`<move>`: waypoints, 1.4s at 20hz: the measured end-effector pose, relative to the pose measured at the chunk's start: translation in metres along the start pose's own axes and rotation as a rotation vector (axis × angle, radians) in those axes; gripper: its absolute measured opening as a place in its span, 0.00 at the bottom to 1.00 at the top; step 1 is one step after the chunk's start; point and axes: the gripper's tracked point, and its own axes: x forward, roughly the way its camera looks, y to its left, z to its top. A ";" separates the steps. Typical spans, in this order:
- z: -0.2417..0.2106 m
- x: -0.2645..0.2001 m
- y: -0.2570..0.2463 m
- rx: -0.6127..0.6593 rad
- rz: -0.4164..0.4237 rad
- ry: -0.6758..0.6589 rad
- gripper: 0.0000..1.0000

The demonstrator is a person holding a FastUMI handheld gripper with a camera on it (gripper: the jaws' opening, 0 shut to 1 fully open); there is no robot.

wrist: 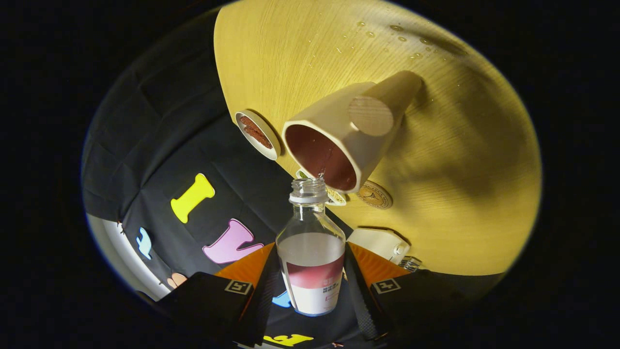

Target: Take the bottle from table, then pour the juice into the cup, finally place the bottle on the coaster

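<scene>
The claw gripped the smooth, likely slippery bottle at its labelled waist, mouth tipped just above the cup, partly full and light.

Pale wooden table carries the cup, a small dish beside it, a round coaster, a white device, and scattered droplets.
</scene>
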 end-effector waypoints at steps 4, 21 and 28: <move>-0.001 0.002 0.006 0.056 0.027 -0.024 0.75; 0.000 0.010 0.004 0.061 0.019 -0.049 0.75; -0.003 0.016 0.007 0.060 0.020 -0.049 0.74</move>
